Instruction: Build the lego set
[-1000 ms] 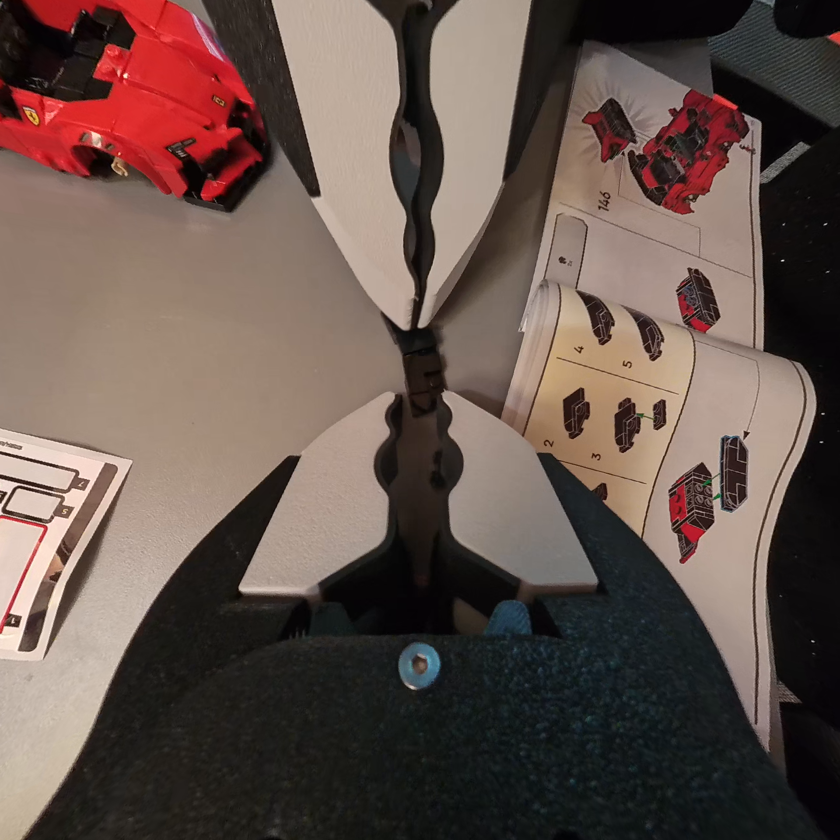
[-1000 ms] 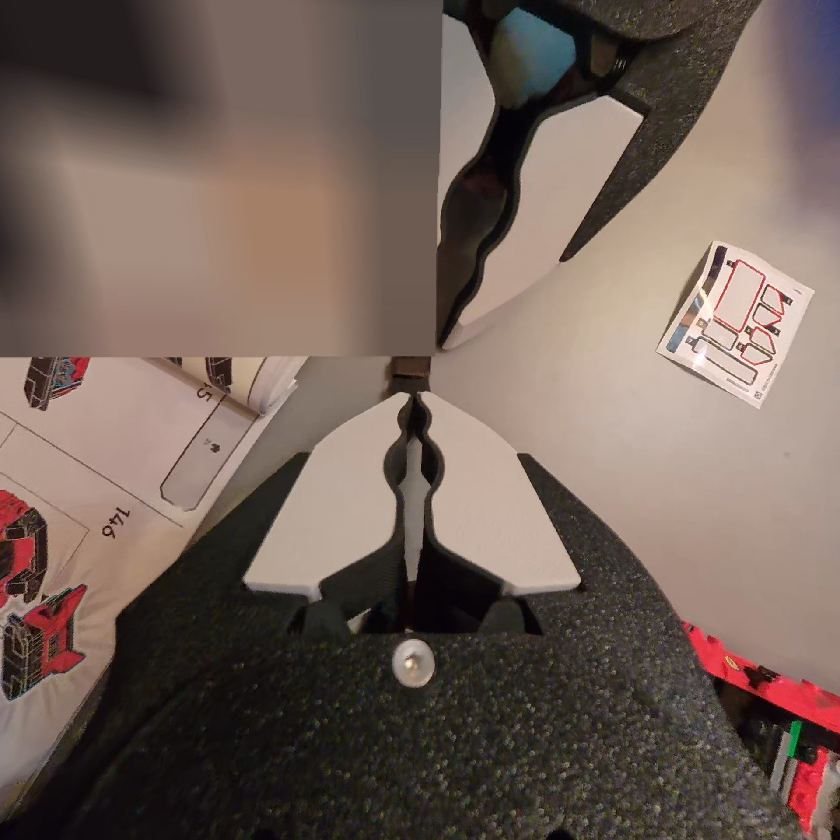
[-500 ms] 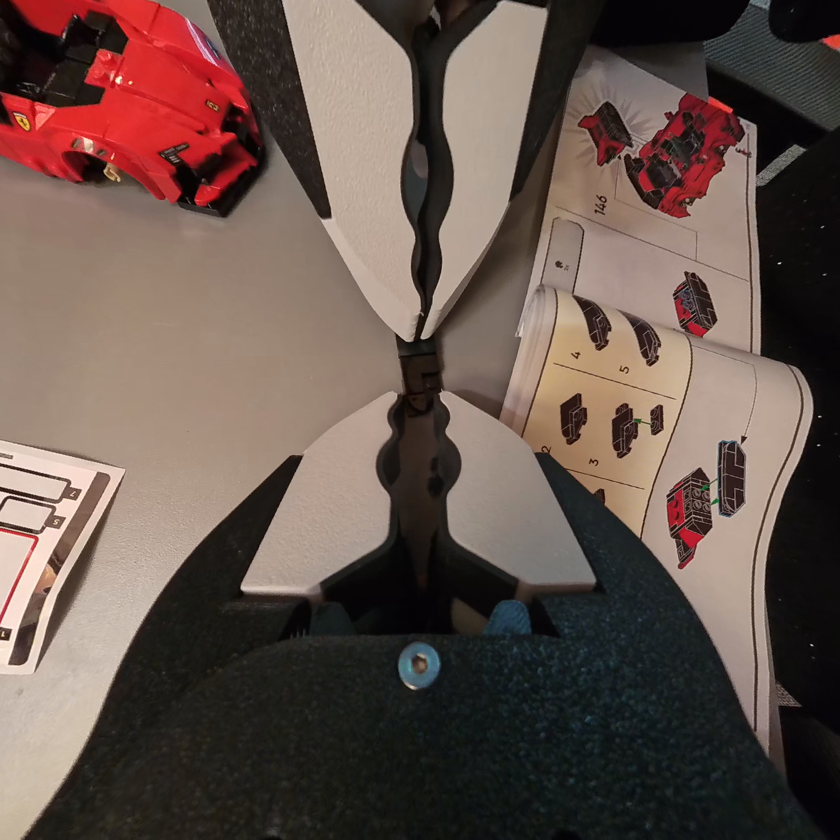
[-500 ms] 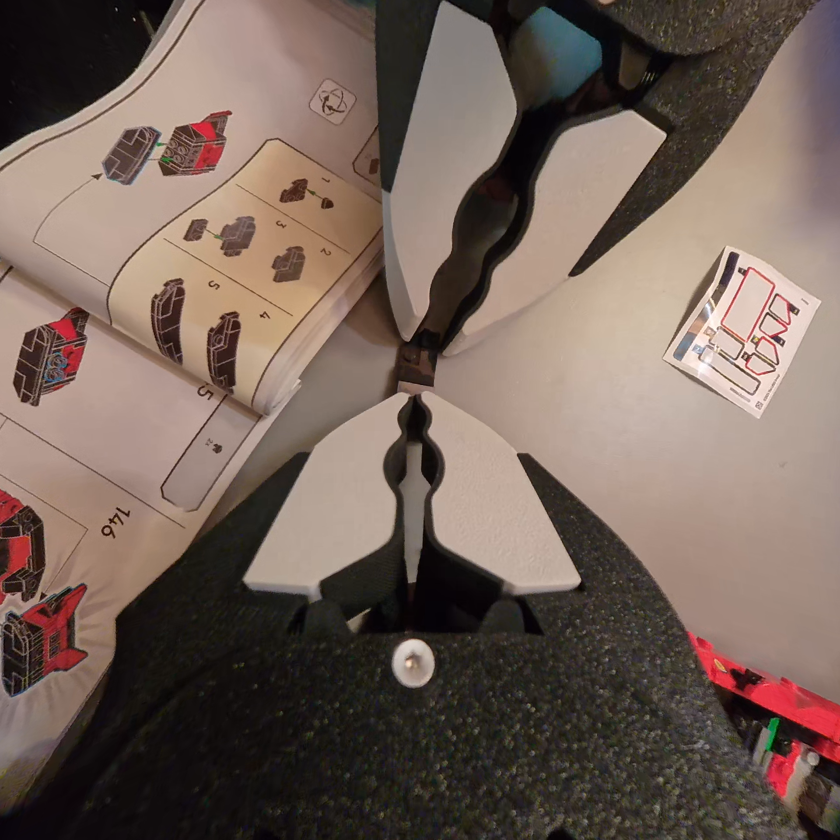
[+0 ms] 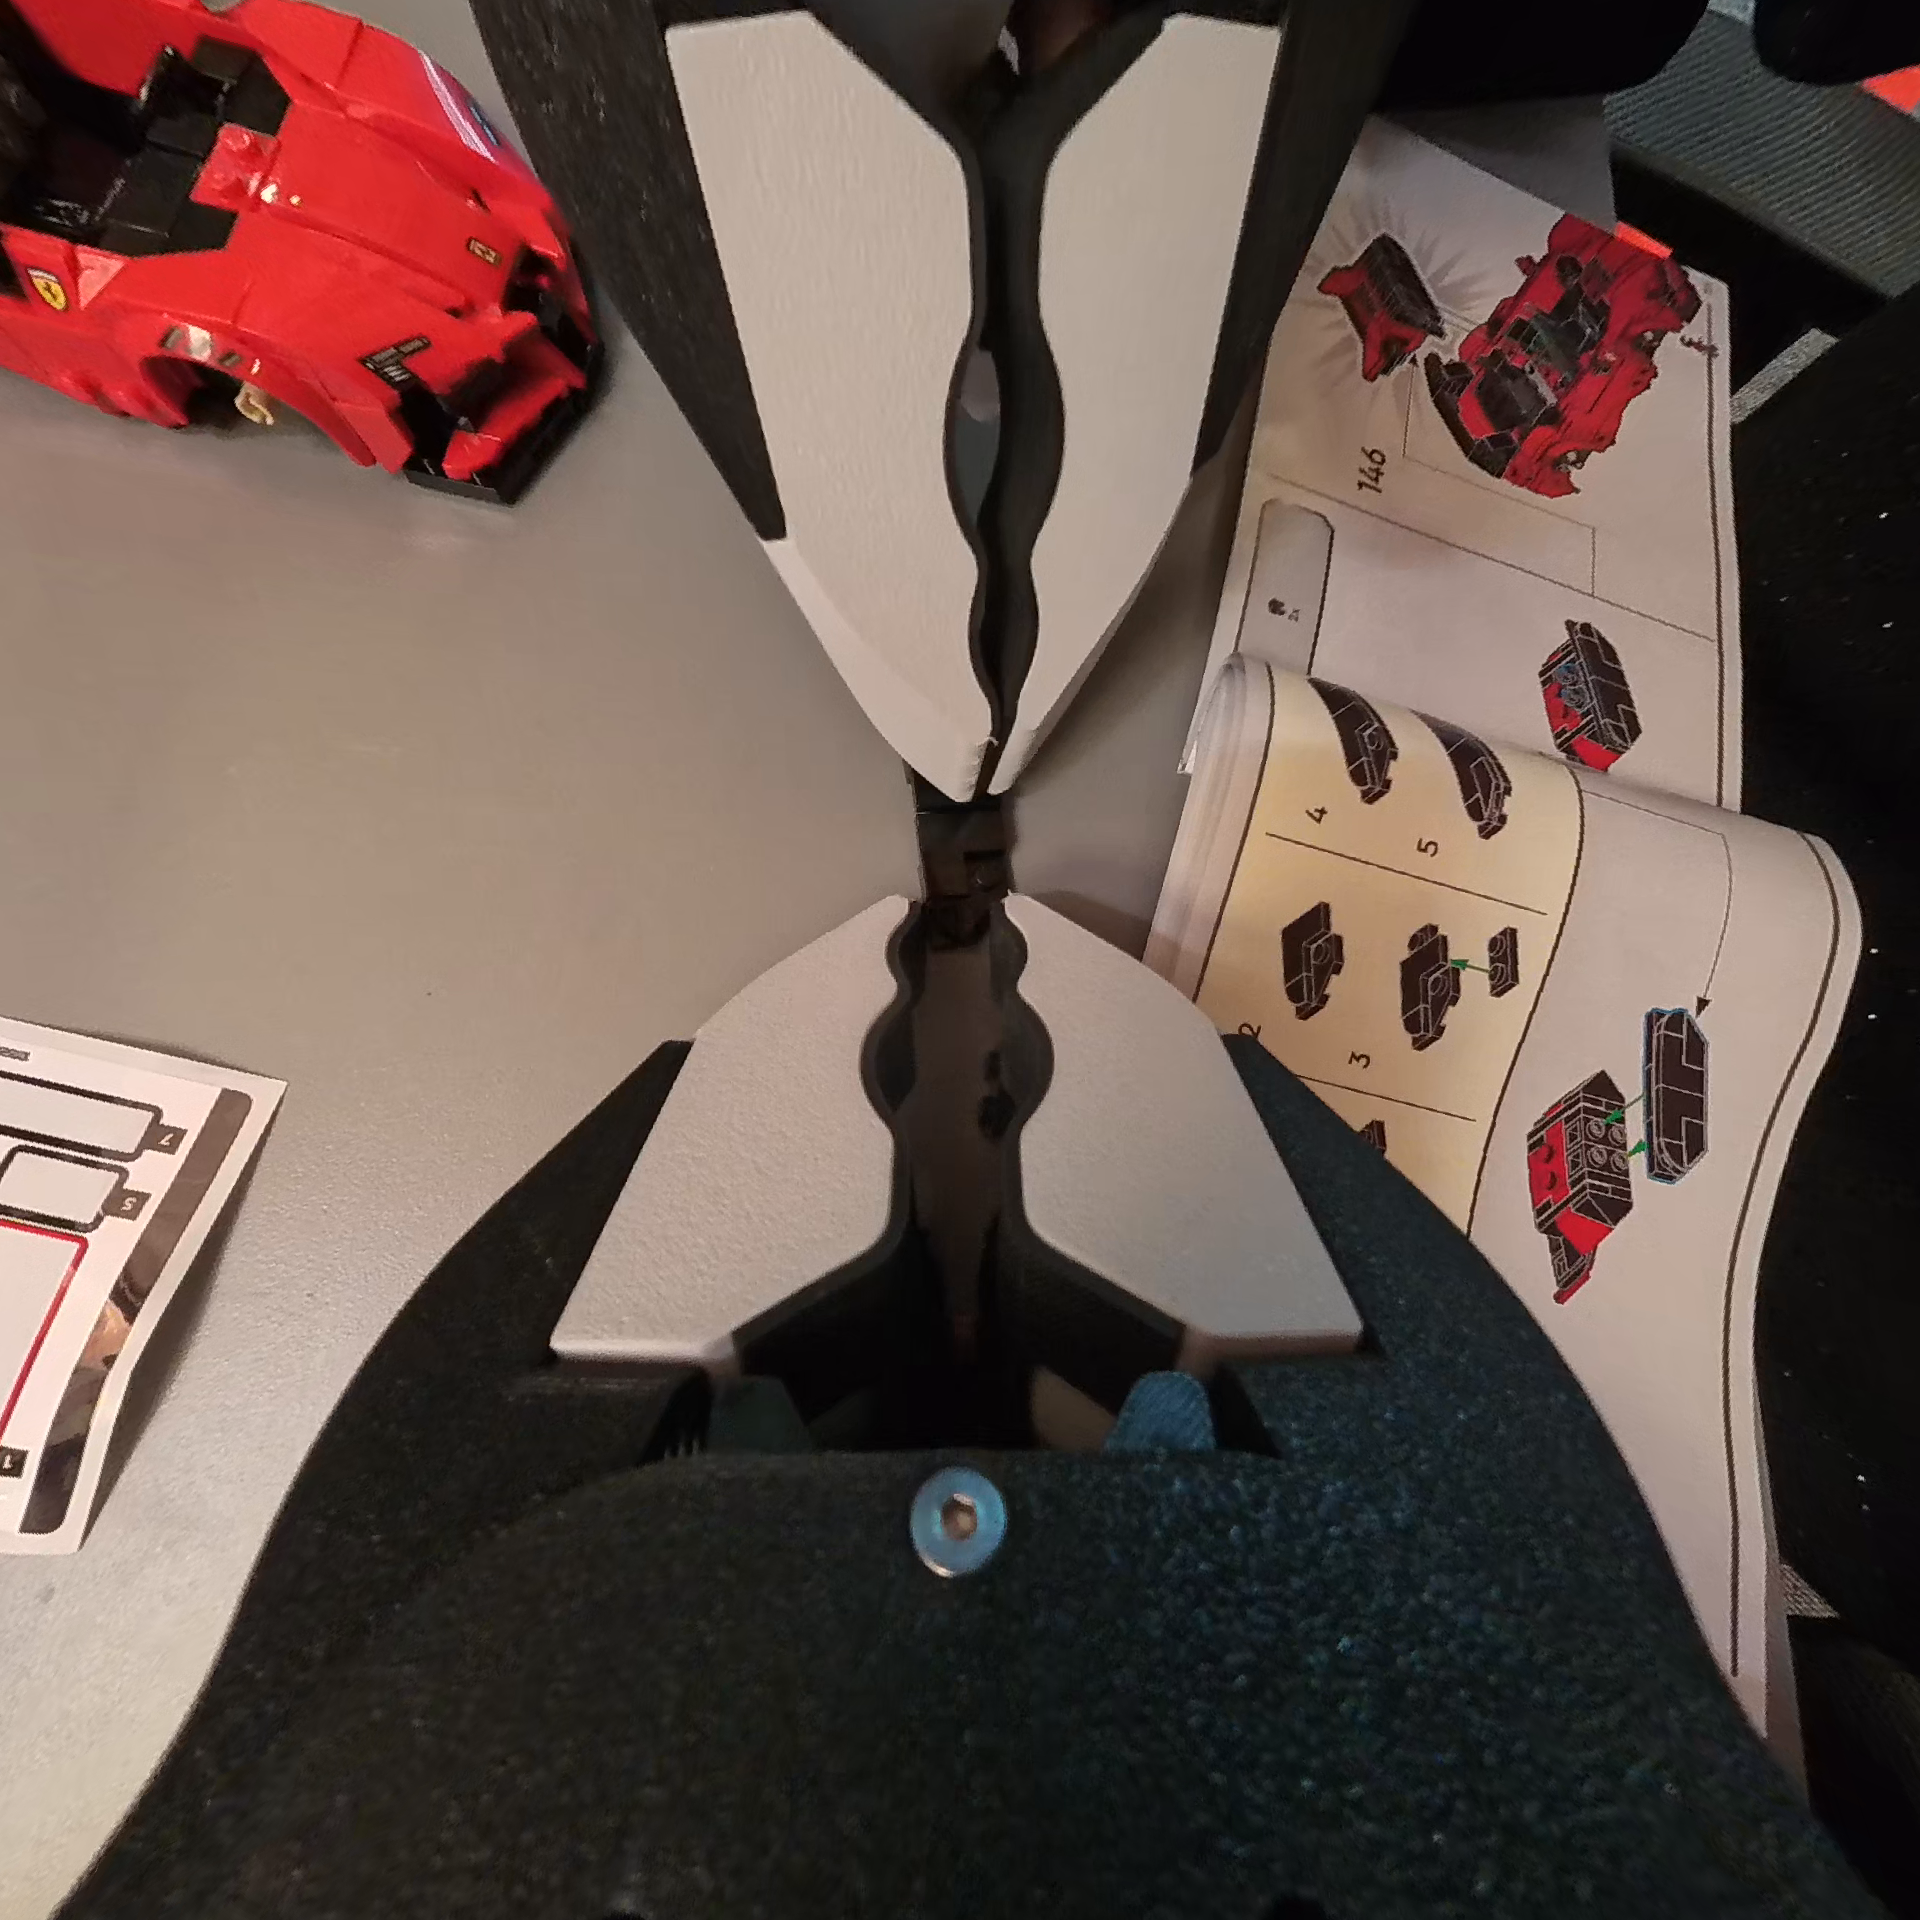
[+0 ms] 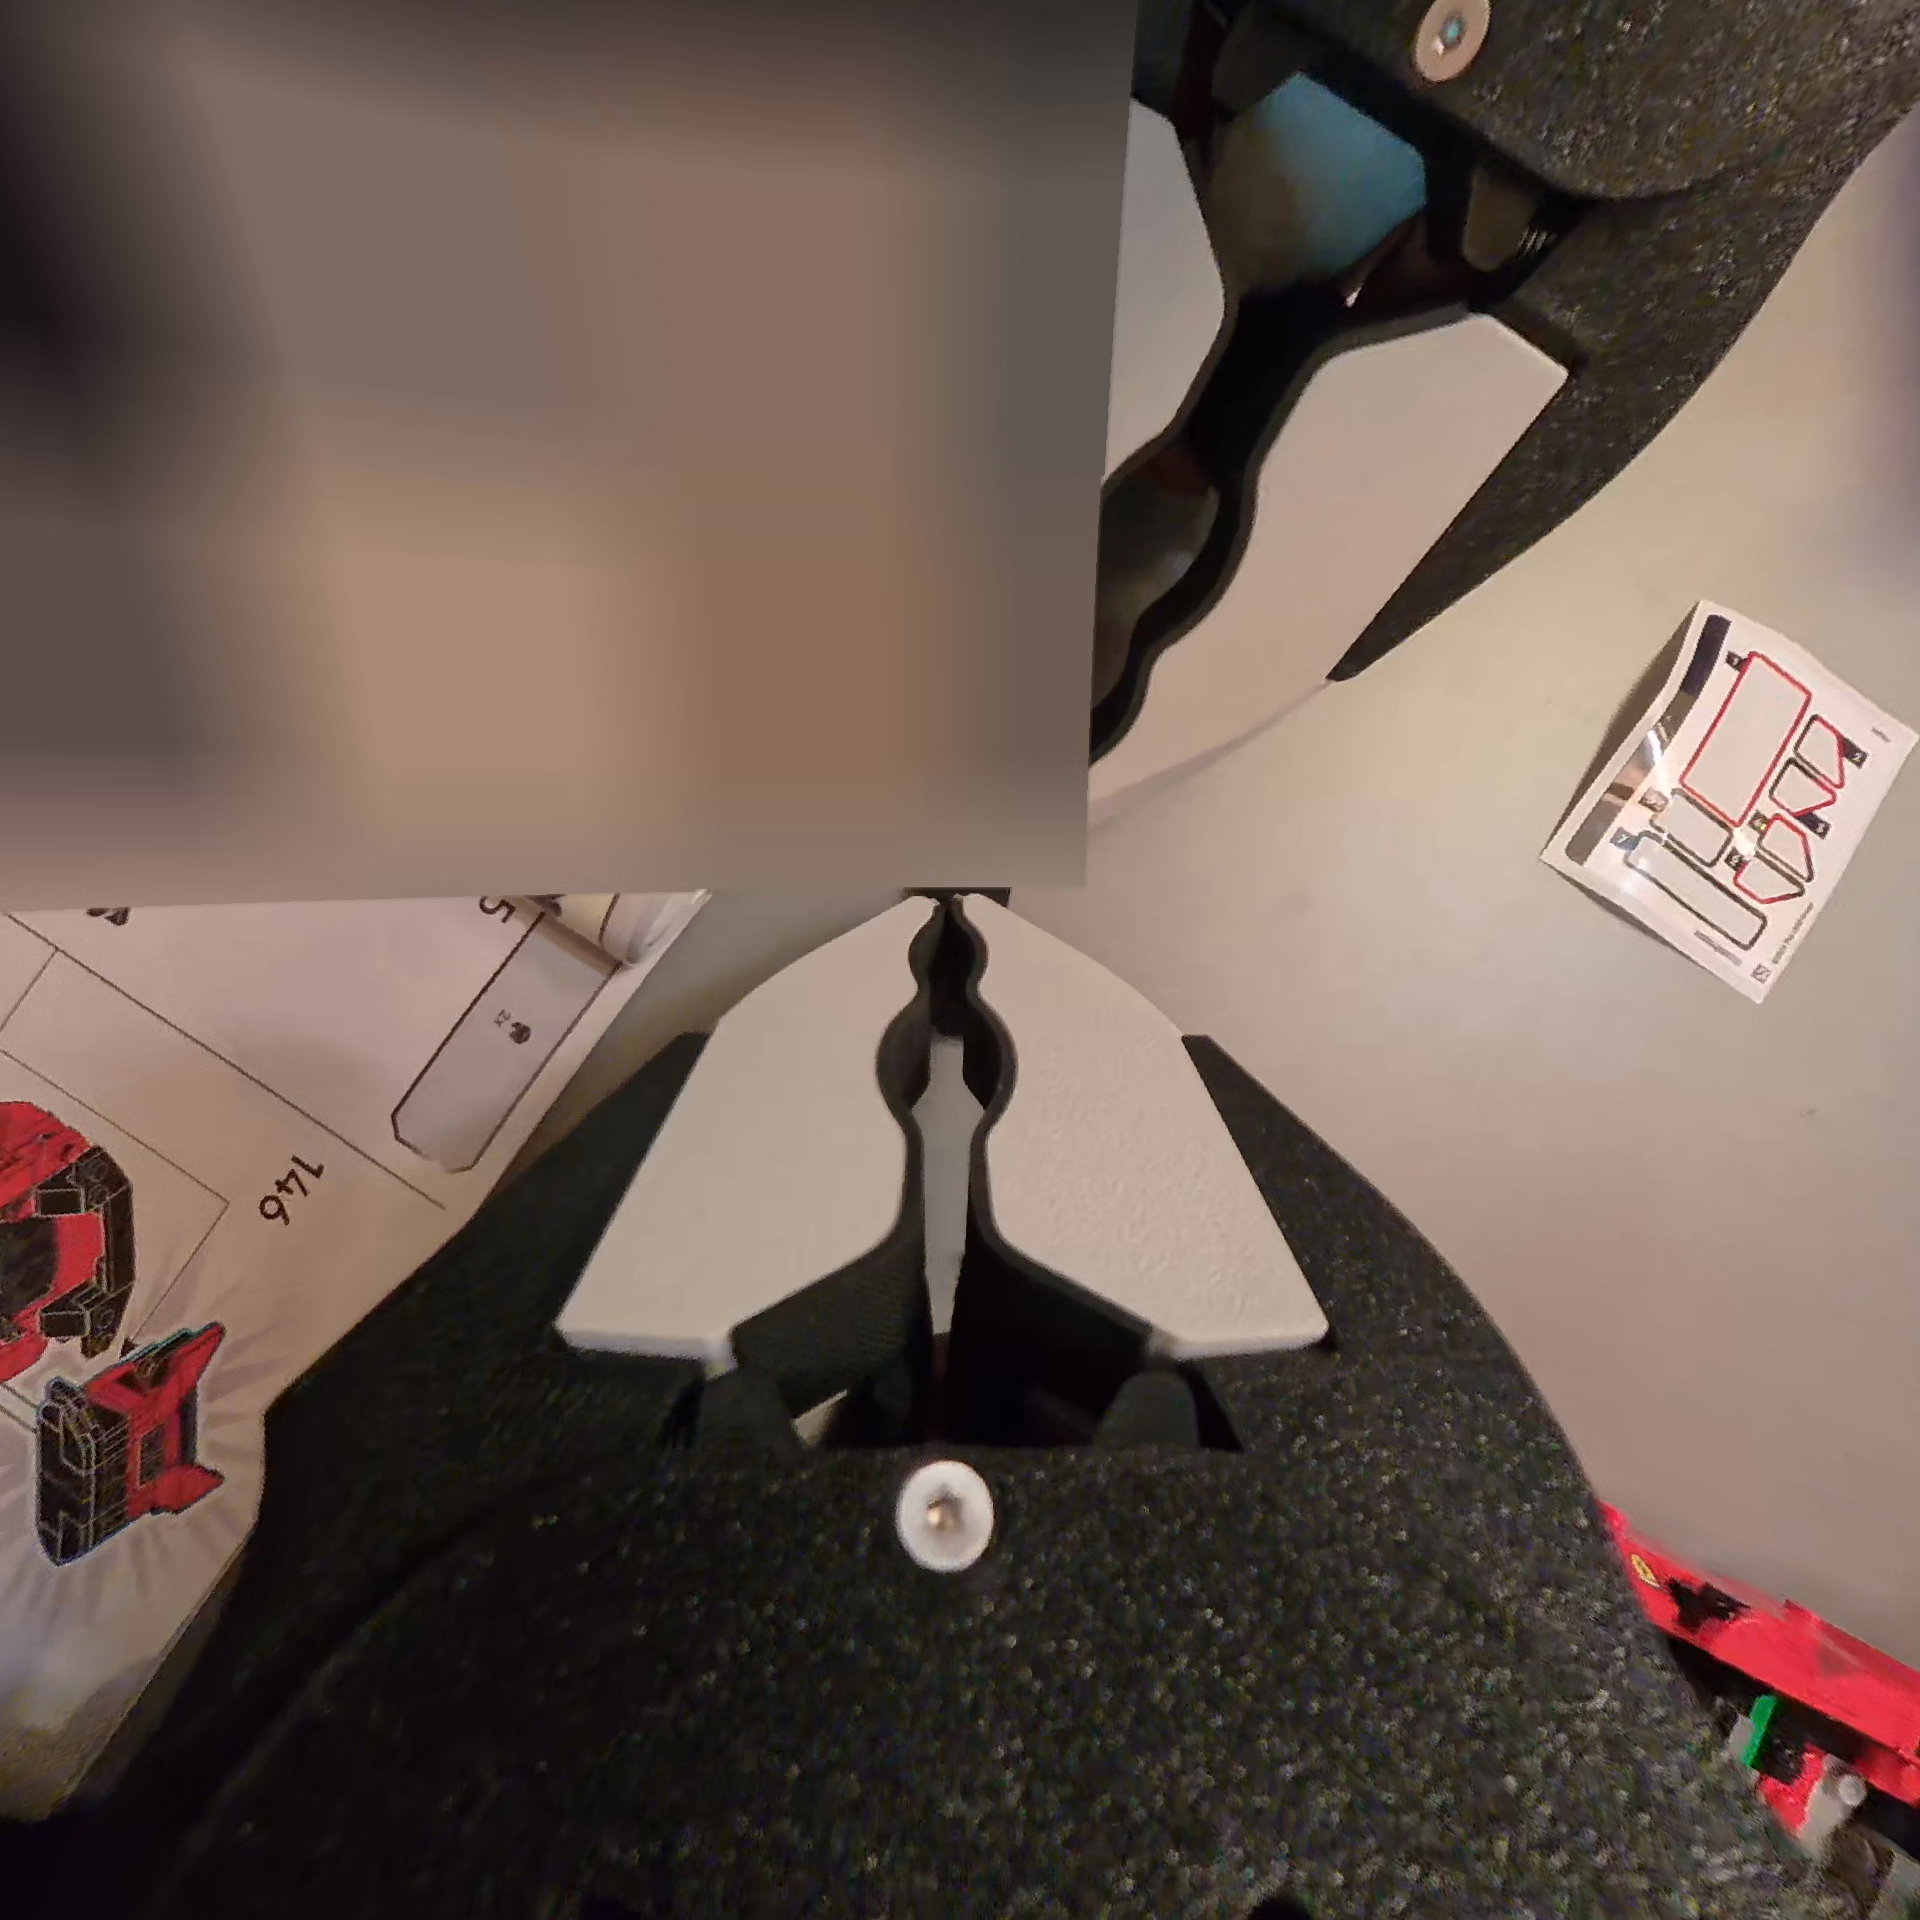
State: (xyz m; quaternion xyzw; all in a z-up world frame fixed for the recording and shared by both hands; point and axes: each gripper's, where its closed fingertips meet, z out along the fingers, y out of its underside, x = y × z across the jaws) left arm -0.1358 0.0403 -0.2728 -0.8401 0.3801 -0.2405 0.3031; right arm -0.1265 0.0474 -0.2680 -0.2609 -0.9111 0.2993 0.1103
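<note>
A small black lego piece point(image 5: 966, 852) hangs above the grey table point(image 5: 416, 779), pinched from both ends. My left gripper point(image 5: 961, 906) is shut on its near end. My right gripper point(image 5: 987, 756) comes in from the top of the left wrist view, tip to tip with the left one, shut on the far end. In the right wrist view my right gripper point(image 6: 948, 909) is shut, and a blurred patch hides most of the piece. The left gripper's finger point(image 6: 1351, 540) shows at the upper right there. The part-built red lego car point(image 5: 260, 260) lies at the table's far left.
The open instruction booklet point(image 5: 1507, 935) lies to the right, its pages curling up; it also shows in the right wrist view point(image 6: 260, 1091). A sticker sheet point(image 5: 94, 1247) lies at the left, also in the right wrist view point(image 6: 1735, 800). The red car's edge point(image 6: 1818, 1683) is at that view's lower right. Left and right tips are no more than a few centimetres apart.
Both grippers stay shut on the black piece, tip to tip. The right gripper has shifted and tilted slightly against the left one. Nothing on the table has moved.
</note>
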